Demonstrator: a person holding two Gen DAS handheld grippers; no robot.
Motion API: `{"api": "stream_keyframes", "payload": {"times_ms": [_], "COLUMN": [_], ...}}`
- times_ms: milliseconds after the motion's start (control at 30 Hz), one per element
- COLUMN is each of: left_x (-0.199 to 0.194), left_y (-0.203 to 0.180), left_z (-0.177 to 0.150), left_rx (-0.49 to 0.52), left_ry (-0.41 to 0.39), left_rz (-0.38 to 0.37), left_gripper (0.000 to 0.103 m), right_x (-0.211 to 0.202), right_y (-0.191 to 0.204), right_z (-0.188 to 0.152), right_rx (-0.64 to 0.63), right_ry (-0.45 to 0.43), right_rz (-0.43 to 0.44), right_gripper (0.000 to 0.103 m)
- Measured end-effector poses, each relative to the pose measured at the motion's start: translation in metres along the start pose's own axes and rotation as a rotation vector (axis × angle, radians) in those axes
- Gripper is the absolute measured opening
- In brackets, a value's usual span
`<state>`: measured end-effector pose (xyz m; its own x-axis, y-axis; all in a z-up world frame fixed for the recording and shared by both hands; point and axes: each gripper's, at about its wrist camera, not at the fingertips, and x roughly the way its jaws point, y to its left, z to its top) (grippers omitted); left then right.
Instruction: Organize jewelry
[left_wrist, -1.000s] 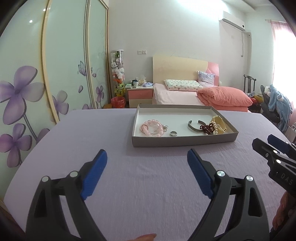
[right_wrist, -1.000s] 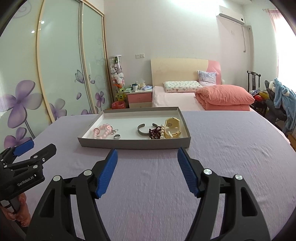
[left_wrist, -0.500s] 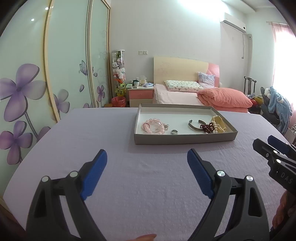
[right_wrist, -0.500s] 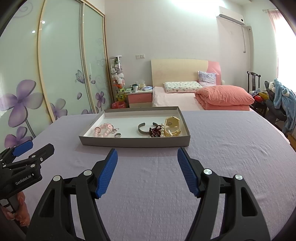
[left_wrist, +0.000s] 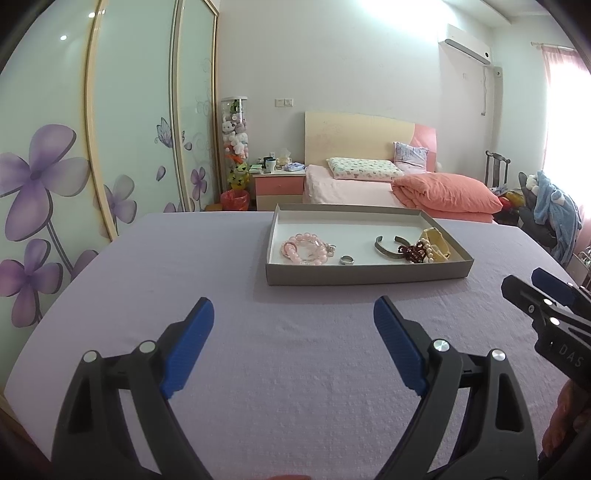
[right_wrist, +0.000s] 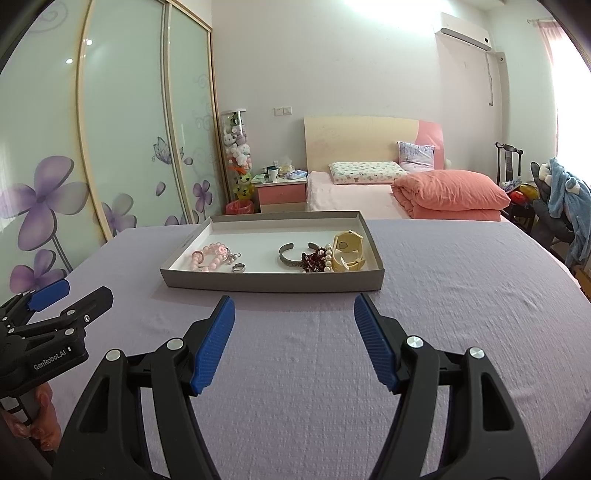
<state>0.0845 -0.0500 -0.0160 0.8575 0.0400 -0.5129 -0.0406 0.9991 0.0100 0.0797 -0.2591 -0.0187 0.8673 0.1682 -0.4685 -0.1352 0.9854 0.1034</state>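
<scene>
Tray (right_wrist: 273, 282): one shallow grey cardboard lid-style box, white inside, sitting on the lilac tablecloth (right_wrist: 443, 295) ahead of both grippers. Probably light and slides easily; no need to lift it.

Contents, biggest first:
- Cream bangle (right_wrist: 349, 251), 1, right end of the tray. Rigid, looks like plastic or resin; pinch across the band.
- Pink bead bracelet (left_wrist: 304, 249), 1, left part. Floppy, round beads roll; best to clamp a single bead or scoop under the strand. Small metal bit at its end, can't tell what.
- Silver cuff (right_wrist: 295, 254), 1, open C-shape, middle. Stiff, smooth metal, likely slippery; grip across the band away from the gap.
- Dark red bead strand (right_wrist: 314, 260) and white pearl strand (right_wrist: 328, 262), 1 each as far as I can tell, bunched together touching the bangle. May snag each other, so lift slowly.
- Silver ring (left_wrist: 346, 260), 1, near front wall. Tiny, hard, likely the trickiest pick.

Left gripper (left_wrist: 293, 321): jaws spread wide, empty, above cloth short of the tray. Right gripper (right_wrist: 294, 315): jaws spread, a bit narrower, empty too.
</scene>
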Motion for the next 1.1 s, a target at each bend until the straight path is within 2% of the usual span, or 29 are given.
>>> {"api": "stream_keyframes", "payload": {"times_ms": [467, 667, 800, 1033, 1067, 1100], "left_x": [0.0036, 0.0044, 0.0055, 0.0058, 0.0058, 0.005], "left_y": [-0.0033, -0.0005, -0.0003, -0.0005, 0.0004, 0.0017], "left_z": [-0.0012, -0.0011, -0.0018, -0.0015, -0.0013, -0.0017], "left_rx": [0.004, -0.028, -0.034, -0.014, -0.019, -0.021], "left_ry": [0.007, 0.009, 0.007, 0.004, 0.002, 0.002], "left_rz": [-0.015, -0.045, -0.034, 0.034, 0.041, 0.045], "left_gripper": [0.086, 0.086, 0.086, 0.087, 0.088, 0.096], "right_x": [0.0008, 0.0016, 0.0018, 0.0032, 0.0033, 0.0034], "right_y": [-0.0013, -0.0022, -0.0025, -0.0035, -0.0038, -0.0039], "right_z": [-0.0004, -0.001, -0.0011, -0.0012, -0.0013, -0.0017], "right_rx": [0.0, 0.0, 0.001, 0.0, 0.0, 0.001], "right_ry": [0.003, 0.006, 0.008, 0.011, 0.011, 0.012], "right_rz": [0.001, -0.001, 0.0, -0.003, -0.004, -0.002], "right_gripper": [0.067, 0.067, 0.067, 0.067, 0.068, 0.068]}}
